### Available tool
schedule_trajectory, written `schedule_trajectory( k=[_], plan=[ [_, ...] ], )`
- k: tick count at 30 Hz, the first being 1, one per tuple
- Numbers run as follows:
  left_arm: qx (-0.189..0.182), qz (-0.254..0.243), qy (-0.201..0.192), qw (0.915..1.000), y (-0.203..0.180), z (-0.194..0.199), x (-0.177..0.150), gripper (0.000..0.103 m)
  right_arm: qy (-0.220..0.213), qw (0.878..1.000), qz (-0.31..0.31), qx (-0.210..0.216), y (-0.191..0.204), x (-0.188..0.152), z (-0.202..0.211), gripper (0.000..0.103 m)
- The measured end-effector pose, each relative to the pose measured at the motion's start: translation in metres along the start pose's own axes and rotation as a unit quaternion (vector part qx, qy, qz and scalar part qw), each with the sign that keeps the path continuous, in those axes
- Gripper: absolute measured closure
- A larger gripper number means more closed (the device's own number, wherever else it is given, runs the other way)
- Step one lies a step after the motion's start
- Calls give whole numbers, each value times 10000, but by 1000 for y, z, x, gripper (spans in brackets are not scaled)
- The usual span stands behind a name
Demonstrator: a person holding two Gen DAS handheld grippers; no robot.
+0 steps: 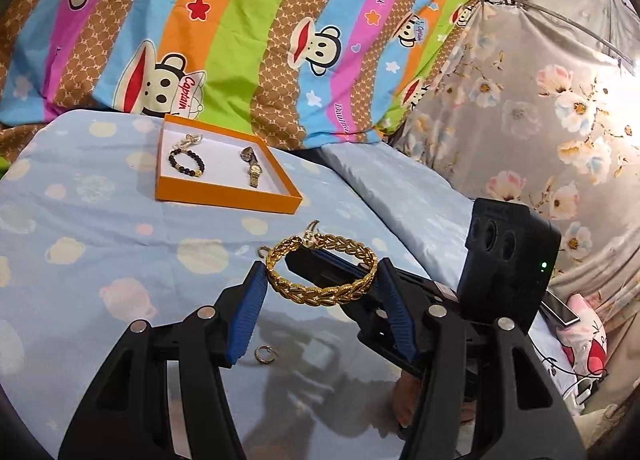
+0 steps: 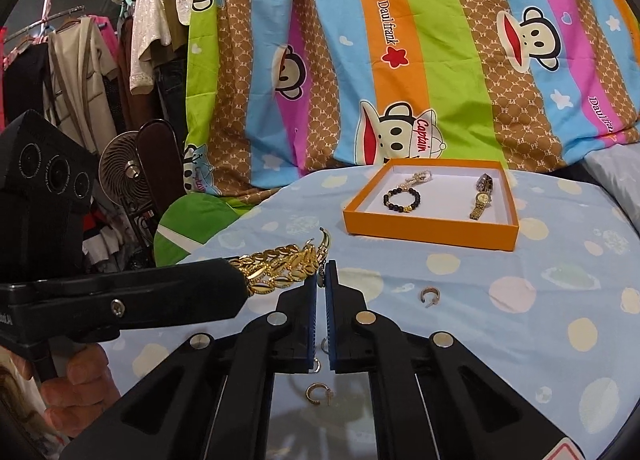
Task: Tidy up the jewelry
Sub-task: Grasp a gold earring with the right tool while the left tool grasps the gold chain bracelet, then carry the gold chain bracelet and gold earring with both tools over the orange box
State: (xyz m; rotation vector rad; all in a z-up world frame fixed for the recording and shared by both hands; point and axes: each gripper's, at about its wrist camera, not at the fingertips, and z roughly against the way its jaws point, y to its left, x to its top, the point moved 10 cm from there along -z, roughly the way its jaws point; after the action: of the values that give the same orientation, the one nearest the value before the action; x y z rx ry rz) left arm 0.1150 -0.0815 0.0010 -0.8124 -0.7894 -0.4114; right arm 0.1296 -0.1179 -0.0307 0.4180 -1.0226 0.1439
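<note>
The left claw (image 1: 322, 280) holds the gold bracelet (image 1: 320, 274) up over the bed. The right claw (image 2: 321, 276) is pinched shut on its clasp. Pull gently, then lay it in the orange box (image 2: 430, 236).

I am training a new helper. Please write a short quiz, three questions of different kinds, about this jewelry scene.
1. True or false: the gold bracelet already lies in the orange box.
2. Which gripper holds the bracelet across its width? A) left gripper B) right gripper
3. Name the two darkest or longest pieces inside the box.

Key:
1. False; it is held above the blue sheet.
2. A; the right gripper is shut at the bracelet's clasp end.
3. The bead bracelet and the gold watch.
</note>
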Motion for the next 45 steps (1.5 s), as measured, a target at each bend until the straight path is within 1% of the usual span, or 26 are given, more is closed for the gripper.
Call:
schedule_trajectory(
  k=[5,10,13,15,16,17,20,22,23,24,29,31,36,38,40,45],
  plan=[
    [-115,-171,36,9998,-13,-1,-4,48,16,10000,-25,-46,-4,1,-1,99],
    [103,-293,-76,9995,-11,1,-2,48,55,9997,-91,-199,-11,-1,-1,99],
    [556,-318,-212,9977,6,5,5,48,195,9987,-167,-437,-21,-6,-3,99],
    [1076,-384,-315,9930,24,8,11,48,317,9977,-235,-558,-28,-11,-3,99],
    [1199,-386,-316,9915,31,8,12,48,383,9969,-280,-630,-31,-14,-3,99],
    [1447,-374,-318,9882,42,9,13,48,437,9961,-331,-686,-35,-17,-3,99],
    [2014,-406,-285,9783,66,10,16,48,540,9943,-515,-765,-44,-21,-3,99],
    [2220,-439,-233,9738,76,9,15,48,538,9938,-579,-780,-47,-22,-2,99],
    [2365,-487,-194,9702,80,7,14,48,523,9937,-594,-794,-48,-22,-1,99],
    [2430,-513,-157,9686,83,5,13,48,511,9936,-608,-799,-49,-22,-1,99],
    [2489,-660,-164,9661,81,4,15,48,465,9930,-715,-820,-53,-16,4,99],
    [2550,-789,-215,9635,79,5,22,48,441,9928,-726,-840,-55,-11,6,99],
    [2499,-932,-143,9637,81,-4,43,48,482,9924,-793,-809,-69,11,0,99],
    [2540,-1037,-151,9615,85,-13,56,48,462,9922,-738,-895,-79,24,-5,99],
    [2541,-1051,-157,9613,89,-22,66,48,459,9915,-736,-973,-91,35,-13,99],
    [2525,-871,-121,9636,112,-58,96,48,518,9864,-1028,-1173,-131,60,-43,99]
  ],
)
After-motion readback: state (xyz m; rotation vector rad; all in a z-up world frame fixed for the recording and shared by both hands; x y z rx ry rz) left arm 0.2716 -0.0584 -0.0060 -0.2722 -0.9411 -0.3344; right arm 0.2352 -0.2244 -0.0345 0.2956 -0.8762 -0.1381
